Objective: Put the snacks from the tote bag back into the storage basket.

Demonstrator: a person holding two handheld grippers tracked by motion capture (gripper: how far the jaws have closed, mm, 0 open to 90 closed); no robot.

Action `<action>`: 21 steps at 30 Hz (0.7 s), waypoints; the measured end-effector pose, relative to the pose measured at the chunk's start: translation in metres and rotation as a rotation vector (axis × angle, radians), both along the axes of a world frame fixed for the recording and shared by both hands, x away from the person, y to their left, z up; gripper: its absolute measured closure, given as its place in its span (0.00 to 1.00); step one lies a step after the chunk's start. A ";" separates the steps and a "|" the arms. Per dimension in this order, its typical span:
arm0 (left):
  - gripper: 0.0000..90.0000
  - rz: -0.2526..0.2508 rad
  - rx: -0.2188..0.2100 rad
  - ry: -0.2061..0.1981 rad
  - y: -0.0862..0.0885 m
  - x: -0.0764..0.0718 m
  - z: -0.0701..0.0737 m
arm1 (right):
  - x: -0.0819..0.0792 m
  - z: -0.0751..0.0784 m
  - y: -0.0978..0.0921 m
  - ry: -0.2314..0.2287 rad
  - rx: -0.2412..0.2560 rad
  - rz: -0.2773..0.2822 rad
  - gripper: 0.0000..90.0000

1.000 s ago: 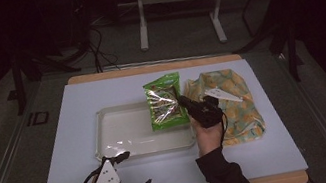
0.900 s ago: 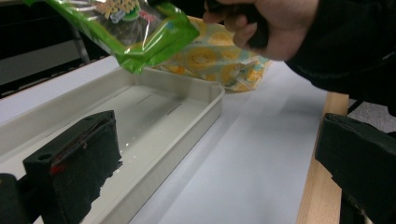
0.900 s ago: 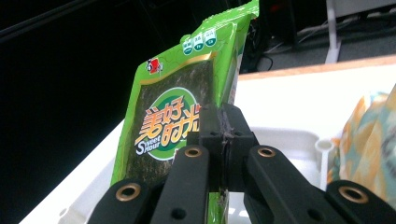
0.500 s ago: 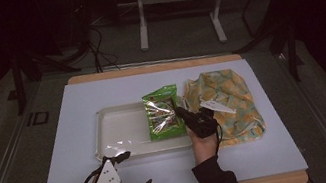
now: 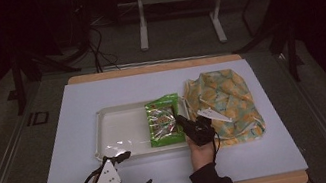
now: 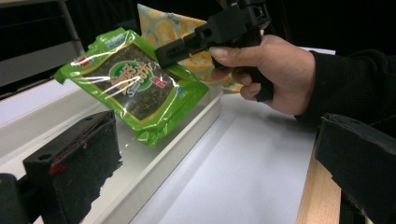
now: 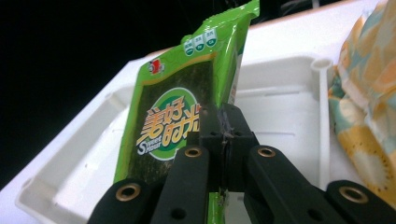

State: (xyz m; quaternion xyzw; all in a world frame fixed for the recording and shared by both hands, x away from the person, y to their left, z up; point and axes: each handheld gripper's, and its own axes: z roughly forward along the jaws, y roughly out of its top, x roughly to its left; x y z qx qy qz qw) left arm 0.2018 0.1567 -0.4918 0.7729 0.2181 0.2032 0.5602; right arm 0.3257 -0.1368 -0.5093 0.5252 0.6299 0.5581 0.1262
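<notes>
My right gripper (image 7: pixel 224 140) is clenched on the right edge of the green snack packet (image 5: pixel 163 121), jaws pressed flat together on the film; the packet hangs tilted over the right end of the white tray (image 5: pixel 117 130), its lower corner close to the tray floor — whether it touches I cannot tell from the left gripper view. Step in hand, as I judge it: laying the packet into the tray. To do it well: lower the packet until it lies flat inside the rim, clear of the near wall, and only then let go; the film is slick and could pivot in a thin edge grip. My left gripper (image 5: pixel 130 178) rests idle near the table's front edge, jaws spread wide, holding nothing. Just right of the tray lies the yellow patterned cloth (image 5: pixel 227 105). All sits on a pale sheet (image 5: pixel 74 117) over a wooden tabletop (image 5: pixel 146 68). Beyond: dark room, metal stand legs (image 5: pixel 177 12), cables on the floor (image 5: pixel 98 52).
</notes>
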 end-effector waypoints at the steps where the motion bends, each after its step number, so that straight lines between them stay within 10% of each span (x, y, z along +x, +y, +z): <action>1: 0.00 0.000 0.001 0.000 0.000 0.000 0.000 | 0.000 -0.001 0.000 0.001 -0.001 -0.004 0.99; 21: 0.00 -0.007 -0.001 -0.002 -0.001 0.001 0.000 | -0.006 -0.012 0.001 0.057 -0.057 0.003 0.99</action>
